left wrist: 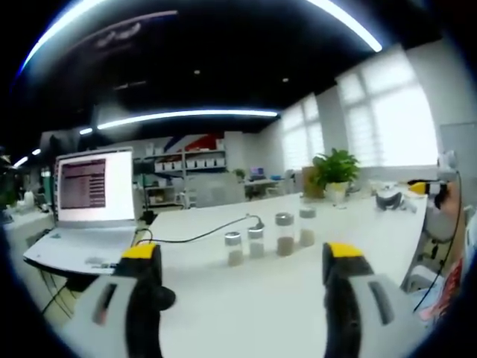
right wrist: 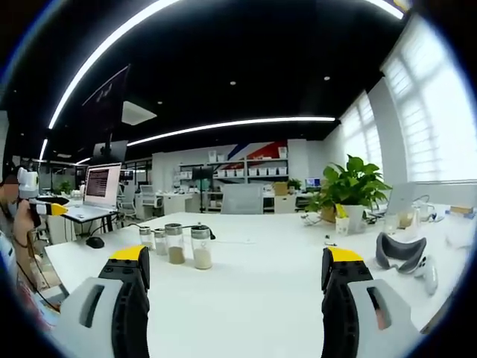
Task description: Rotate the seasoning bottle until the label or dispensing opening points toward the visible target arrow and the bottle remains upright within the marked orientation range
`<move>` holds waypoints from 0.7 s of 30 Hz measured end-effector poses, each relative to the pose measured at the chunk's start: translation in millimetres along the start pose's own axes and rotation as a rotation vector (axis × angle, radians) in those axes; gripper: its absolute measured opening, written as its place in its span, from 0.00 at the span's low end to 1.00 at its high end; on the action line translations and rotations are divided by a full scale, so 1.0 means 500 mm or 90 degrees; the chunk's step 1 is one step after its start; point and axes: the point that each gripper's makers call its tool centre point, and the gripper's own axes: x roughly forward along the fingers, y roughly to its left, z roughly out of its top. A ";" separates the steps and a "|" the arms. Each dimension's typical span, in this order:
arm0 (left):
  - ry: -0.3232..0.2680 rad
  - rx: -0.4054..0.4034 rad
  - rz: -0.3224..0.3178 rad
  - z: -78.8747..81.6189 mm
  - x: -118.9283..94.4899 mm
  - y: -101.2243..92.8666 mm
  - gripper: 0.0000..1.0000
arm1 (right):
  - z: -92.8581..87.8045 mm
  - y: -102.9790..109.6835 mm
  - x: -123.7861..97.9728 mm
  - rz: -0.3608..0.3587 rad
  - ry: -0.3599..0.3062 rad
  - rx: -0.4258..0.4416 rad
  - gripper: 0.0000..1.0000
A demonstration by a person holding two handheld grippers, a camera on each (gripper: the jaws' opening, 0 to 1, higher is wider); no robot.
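Observation:
Several clear seasoning bottles with grey lids stand upright in a short row on the white table (left wrist: 231,313). In the left gripper view the nearest bottle (left wrist: 233,248) is ahead of my left gripper (left wrist: 242,255), and the farthest bottle (left wrist: 307,226) is up and to the right. The left gripper's yellow-tipped jaws are spread wide with nothing between them. In the right gripper view the row of bottles (right wrist: 200,247) stands ahead and to the left of my right gripper (right wrist: 237,257), which is open and holds nothing. Both grippers are well short of the bottles.
An open laptop (left wrist: 93,194) sits at the table's left end with a black cable (left wrist: 201,236) running toward the bottles. A mouse (right wrist: 95,242) lies near it. A potted plant (right wrist: 350,186) and a grey headset (right wrist: 401,252) stand to the right.

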 end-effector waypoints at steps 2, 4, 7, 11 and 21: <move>0.003 0.004 -0.003 -0.002 -0.001 -0.001 0.94 | 0.003 0.012 0.003 0.007 -0.003 0.000 0.99; 0.003 -0.003 -0.001 -0.003 -0.004 0.004 0.94 | 0.009 0.026 0.008 0.019 -0.009 -0.003 0.99; -0.001 -0.007 0.012 -0.002 -0.005 0.015 0.93 | 0.018 0.053 0.026 0.038 -0.012 -0.029 0.99; 0.003 -0.004 0.006 -0.004 -0.002 0.016 0.92 | 0.019 0.083 0.054 0.063 -0.006 -0.017 0.99; -0.023 -0.005 0.023 0.017 -0.018 0.028 0.91 | 0.037 0.163 0.151 0.131 0.000 -0.031 0.99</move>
